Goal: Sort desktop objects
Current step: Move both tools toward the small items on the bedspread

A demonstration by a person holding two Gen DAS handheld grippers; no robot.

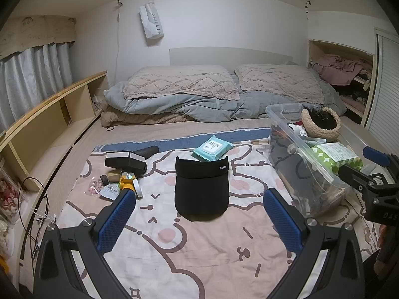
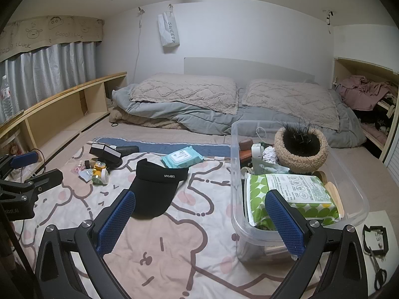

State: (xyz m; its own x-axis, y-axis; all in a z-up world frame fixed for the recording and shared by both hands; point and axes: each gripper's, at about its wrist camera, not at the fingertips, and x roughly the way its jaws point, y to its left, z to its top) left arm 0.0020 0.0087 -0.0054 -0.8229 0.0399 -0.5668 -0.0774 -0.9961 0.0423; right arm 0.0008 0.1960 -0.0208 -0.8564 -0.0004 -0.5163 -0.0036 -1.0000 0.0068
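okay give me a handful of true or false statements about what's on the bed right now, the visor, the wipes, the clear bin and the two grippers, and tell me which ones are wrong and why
1. The black visor lies flat on the cartoon blanket, outside the clear bin. True.
2. The left gripper is shut on the visor. False: its jaws stand wide open, holding nothing.
3. The teal wipes pack lies just beyond the visor. True.
4. The clear bin is empty. False: it holds a green dotted pack, a fuzzy beige basket and other small items.
5. The right gripper is open and holds nothing. True.
6. The black box sits inside the bin. False: it lies on the blanket, left of the visor.
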